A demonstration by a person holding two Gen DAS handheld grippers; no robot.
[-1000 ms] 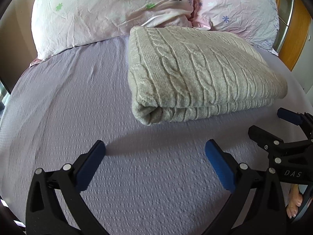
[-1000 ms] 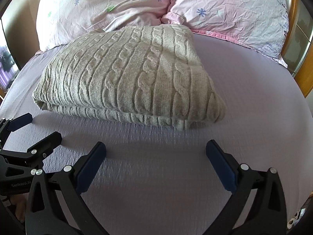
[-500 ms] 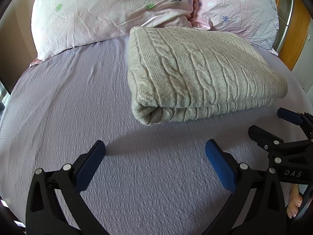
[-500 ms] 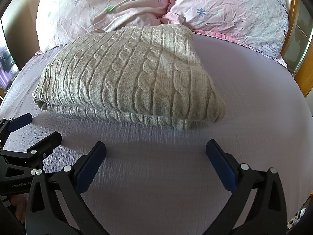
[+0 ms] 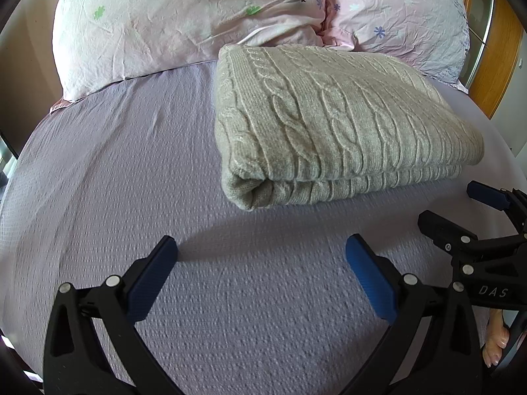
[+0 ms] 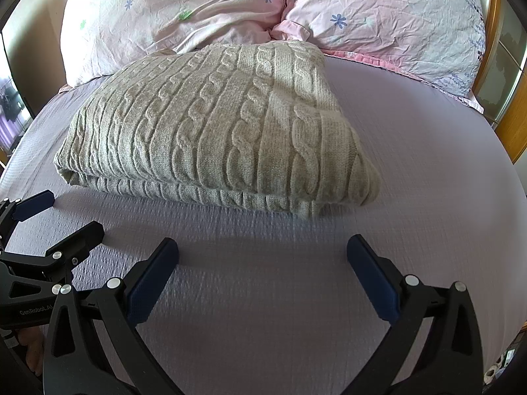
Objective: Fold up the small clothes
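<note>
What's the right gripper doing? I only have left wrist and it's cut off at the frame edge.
Observer: The right gripper is open, holding nothing, over the lilac sheet just short of the folded cable-knit sweater.
Operator: Is the sweater's right end tidy?
Observer: Mostly. That side is a rounded fold, but the lower layer pokes out slightly at the near right corner.
Operator: What's to the right of it?
Observer: The sheet runs on to the wooden bed frame.

The black left gripper holds its 2 blue-padded fingers wide apart. The black right gripper matches, side by side.
</note>
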